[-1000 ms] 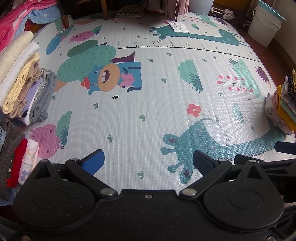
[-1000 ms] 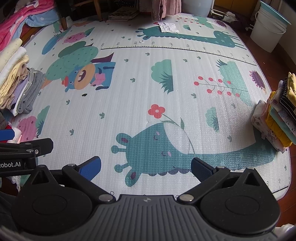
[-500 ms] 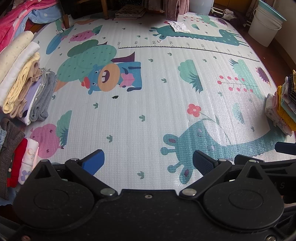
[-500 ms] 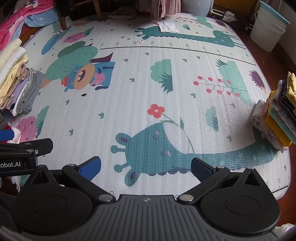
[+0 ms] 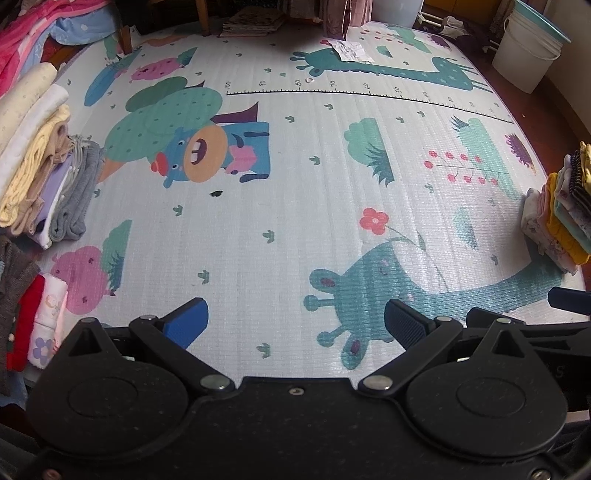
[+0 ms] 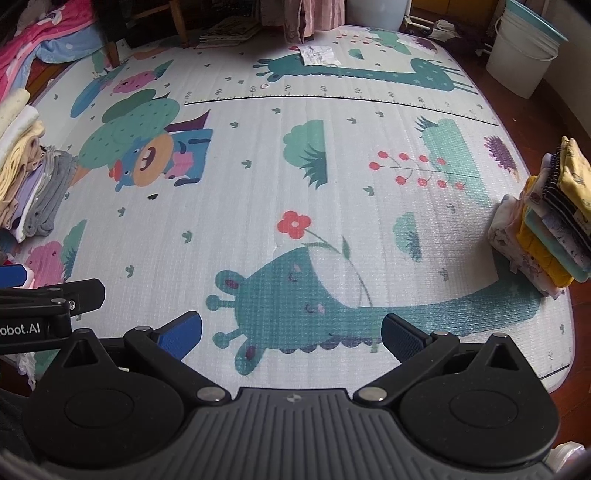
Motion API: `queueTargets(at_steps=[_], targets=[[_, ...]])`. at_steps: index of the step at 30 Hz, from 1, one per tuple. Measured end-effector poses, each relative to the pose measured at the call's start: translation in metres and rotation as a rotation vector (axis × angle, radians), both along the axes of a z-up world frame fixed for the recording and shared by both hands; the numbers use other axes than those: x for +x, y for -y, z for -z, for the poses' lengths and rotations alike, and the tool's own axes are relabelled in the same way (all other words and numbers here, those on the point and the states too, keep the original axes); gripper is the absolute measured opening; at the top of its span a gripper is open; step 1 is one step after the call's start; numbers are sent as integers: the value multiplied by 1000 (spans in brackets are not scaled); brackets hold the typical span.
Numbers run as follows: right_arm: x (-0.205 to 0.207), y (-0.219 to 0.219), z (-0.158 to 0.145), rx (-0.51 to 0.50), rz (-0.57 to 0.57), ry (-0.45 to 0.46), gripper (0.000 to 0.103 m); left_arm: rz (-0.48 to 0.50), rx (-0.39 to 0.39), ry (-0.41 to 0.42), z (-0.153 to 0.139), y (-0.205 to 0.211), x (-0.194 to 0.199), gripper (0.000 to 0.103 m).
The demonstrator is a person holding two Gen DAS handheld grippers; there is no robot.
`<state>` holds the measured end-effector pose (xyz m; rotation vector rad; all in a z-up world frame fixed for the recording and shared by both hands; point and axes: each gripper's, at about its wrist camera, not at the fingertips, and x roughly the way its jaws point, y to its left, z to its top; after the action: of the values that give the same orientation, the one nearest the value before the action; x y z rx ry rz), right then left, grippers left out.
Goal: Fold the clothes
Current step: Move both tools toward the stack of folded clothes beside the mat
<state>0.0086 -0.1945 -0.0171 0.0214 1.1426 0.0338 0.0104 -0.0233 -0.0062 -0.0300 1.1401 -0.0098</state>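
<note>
Both grippers hover low over a cartoon-printed play mat (image 5: 295,206) (image 6: 258,206). My left gripper (image 5: 295,325) is open, nothing between its blue pads. My right gripper (image 6: 291,328) is also open and empty. A pile of folded cream, beige, lilac and grey clothes (image 5: 40,173) (image 6: 29,184) lies at the mat's left edge. A neat stack of folded yellow, teal, striped and floral garments (image 5: 561,218) (image 6: 546,221) stands at the right edge. Red, brown and floral clothes (image 5: 33,325) lie near the left gripper's left side. No garment is spread on the mat.
A white bucket (image 5: 532,48) (image 6: 524,48) stands on the floor at the back right. A paper sheet (image 5: 347,48) lies on the far part of the mat. Pink and blue bedding (image 5: 44,22) is at the back left, near chair legs (image 5: 201,14).
</note>
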Motion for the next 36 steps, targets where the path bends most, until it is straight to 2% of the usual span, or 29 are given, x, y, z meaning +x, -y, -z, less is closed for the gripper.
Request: queueTargets(at_steps=[4, 10, 14, 16, 18, 21, 24, 27, 30, 33, 36], targets=[[5, 11, -2, 2, 10, -17, 103, -9, -24, -9, -3, 9, 8, 103], [18, 38, -23, 69, 16, -7, 103, -36, -130, 20, -25, 23, 24, 103], [26, 54, -41, -12, -39, 63, 103, -22, -189, 58, -40, 39, 36, 103], [27, 71, -52, -38, -19, 119, 103, 1, -228, 92, -49, 49, 39, 103], [29, 93, -61, -29, 14, 157, 103, 43, -231, 137, -59, 61, 43, 103], [36, 135, -67, 6, 111, 179, 103, 137, -182, 215, -70, 85, 47, 103], [40, 177, -70, 35, 208, 199, 103, 237, -172, 251, -74, 113, 55, 103], [41, 209, -70, 15, 267, 225, 103, 329, -174, 281, -76, 144, 68, 103], [43, 234, -68, -28, 309, 252, 103, 426, -155, 354, -75, 178, 78, 103], [44, 260, -65, -39, 360, 266, 103, 503, -142, 365, -71, 212, 92, 103], [42, 286, -60, -36, 407, 266, 103, 534, -167, 349, -69, 241, 107, 103]])
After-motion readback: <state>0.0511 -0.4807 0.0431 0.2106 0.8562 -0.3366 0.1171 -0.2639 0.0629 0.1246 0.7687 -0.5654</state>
